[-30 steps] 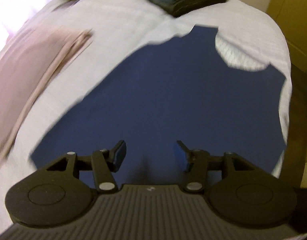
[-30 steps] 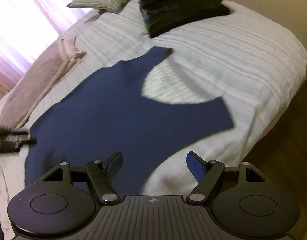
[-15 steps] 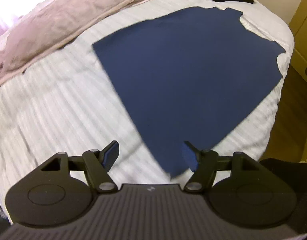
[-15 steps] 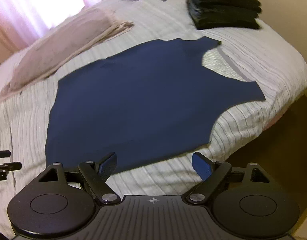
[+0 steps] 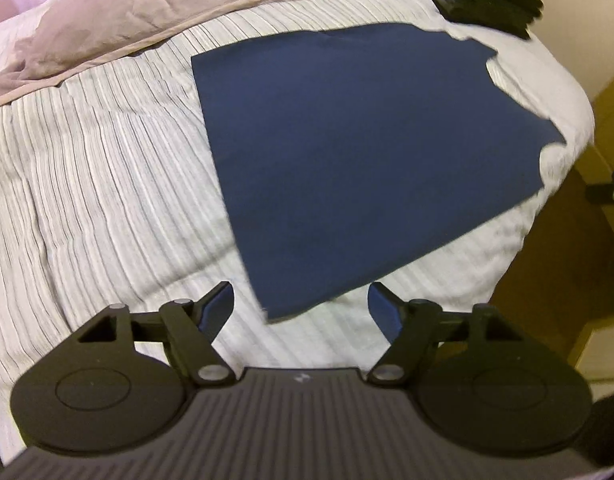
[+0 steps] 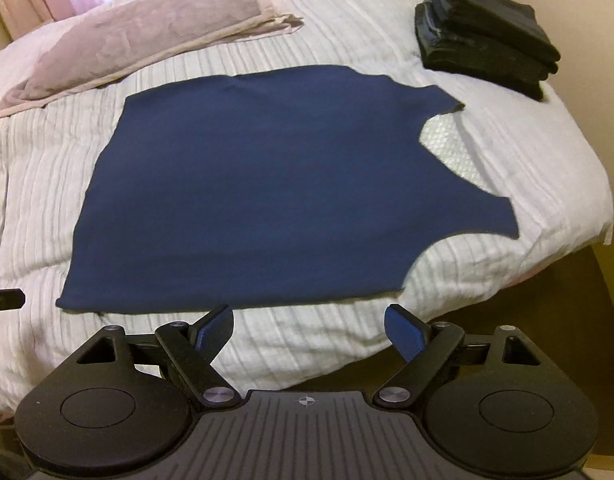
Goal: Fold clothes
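Navy blue sleeveless knit top (image 6: 267, 184) lies spread flat on the bed with the white ribbed cover (image 5: 99, 168), hem end toward the left of the right wrist view, neckline and shoulder straps toward the right. Its long axis runs hem to shoulders, crosswise to both grippers.

Left gripper (image 5: 301, 310): fingers spread wide, pinching nothing. Top's near hem corner sits just ahead of it, between the fingers' line, not touching. Rest of the top fans away forward and to the right of this gripper.

Right gripper (image 6: 307, 330): fingers spread wide, empty. Top's long near side edge runs just beyond the fingertips, apart from them. The armhole cutout and near shoulder strap lie forward-right of it.

Judgement: nothing folded yet; top looks laid out for a first fold. Left gripper is nearer the hem corner, right gripper nearer the strap end, so a lengthwise fold would likely start with each pinching its own end of the near edge.

Beyond the top: stack of folded black clothes (image 6: 487, 28) at the far right, crumpled pale pink sheet (image 6: 139, 36) at the far left.
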`<action>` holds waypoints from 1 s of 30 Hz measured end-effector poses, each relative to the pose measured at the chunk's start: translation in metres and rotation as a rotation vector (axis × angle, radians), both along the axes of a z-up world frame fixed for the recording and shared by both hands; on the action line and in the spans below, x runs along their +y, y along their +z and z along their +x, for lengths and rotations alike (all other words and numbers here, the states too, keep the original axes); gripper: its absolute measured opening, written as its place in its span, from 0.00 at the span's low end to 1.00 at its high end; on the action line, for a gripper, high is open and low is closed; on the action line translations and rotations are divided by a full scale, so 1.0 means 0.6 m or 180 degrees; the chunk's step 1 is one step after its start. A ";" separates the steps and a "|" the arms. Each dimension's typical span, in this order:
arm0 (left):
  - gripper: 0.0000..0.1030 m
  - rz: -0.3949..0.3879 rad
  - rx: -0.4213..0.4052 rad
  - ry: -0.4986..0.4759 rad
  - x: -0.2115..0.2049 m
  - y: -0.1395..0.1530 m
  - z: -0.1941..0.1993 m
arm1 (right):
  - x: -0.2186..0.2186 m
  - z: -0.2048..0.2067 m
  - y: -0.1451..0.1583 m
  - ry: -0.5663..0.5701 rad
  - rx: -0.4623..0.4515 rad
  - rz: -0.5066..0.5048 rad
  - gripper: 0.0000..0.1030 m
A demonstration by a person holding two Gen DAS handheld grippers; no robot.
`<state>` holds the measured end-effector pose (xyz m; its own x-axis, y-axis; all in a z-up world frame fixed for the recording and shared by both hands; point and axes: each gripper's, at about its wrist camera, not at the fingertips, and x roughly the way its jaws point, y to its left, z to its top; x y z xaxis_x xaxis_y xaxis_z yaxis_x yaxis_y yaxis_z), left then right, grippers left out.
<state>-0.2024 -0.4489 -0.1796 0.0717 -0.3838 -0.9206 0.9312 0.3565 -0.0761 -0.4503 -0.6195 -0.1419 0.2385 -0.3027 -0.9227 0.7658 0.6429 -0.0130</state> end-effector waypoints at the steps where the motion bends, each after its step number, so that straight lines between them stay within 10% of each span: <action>1: 0.71 -0.0019 -0.0009 0.0044 -0.006 0.004 -0.008 | -0.004 -0.002 0.003 -0.0006 0.0006 -0.0014 0.83; 30: 0.81 0.0025 -0.0072 0.0438 -0.068 0.007 -0.147 | -0.078 -0.046 0.014 0.0303 -0.0060 0.0024 0.83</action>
<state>-0.2907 -0.4898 -0.1753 0.1438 -0.3617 -0.9211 0.8748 0.4815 -0.0525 -0.4781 -0.6666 -0.1337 0.2832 -0.2708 -0.9200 0.7013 0.7129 0.0060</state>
